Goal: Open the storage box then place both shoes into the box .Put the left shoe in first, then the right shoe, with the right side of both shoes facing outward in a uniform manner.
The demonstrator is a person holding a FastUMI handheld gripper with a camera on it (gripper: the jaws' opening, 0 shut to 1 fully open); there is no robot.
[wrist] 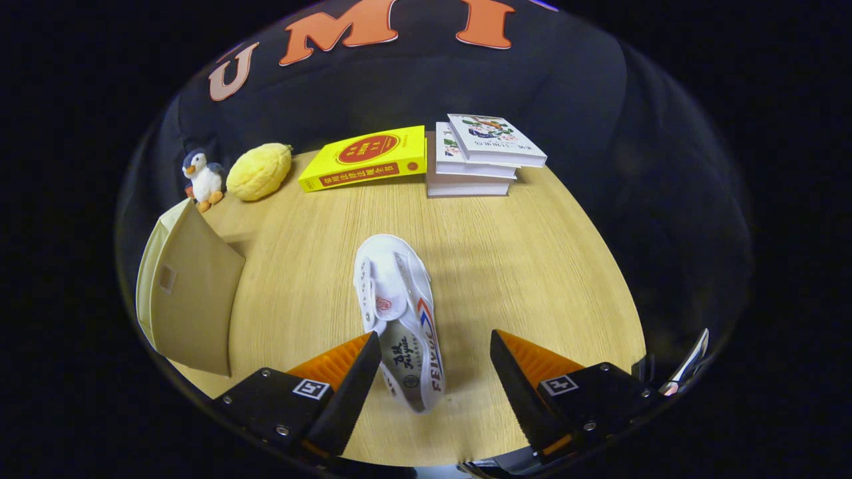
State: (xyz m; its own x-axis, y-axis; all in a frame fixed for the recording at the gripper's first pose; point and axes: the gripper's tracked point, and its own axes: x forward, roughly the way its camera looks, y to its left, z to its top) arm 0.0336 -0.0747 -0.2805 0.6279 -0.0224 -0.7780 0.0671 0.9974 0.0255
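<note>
- White canvas shoe with red and blue side stripes (399, 319) lies on the light wooden table (532, 266), toe pointing away, heel down between the fingers.
- Gripper (436, 349) hovers with fingers spread wide; the left finger sits right by the heel, contact unclear.
- Beige fabric storage box (190, 293) stands off to the left.
- Beyond: yellow book (366, 158), stacked white books (479, 156), yellow plush lemon (258, 171), penguin toy (202, 178).
</note>
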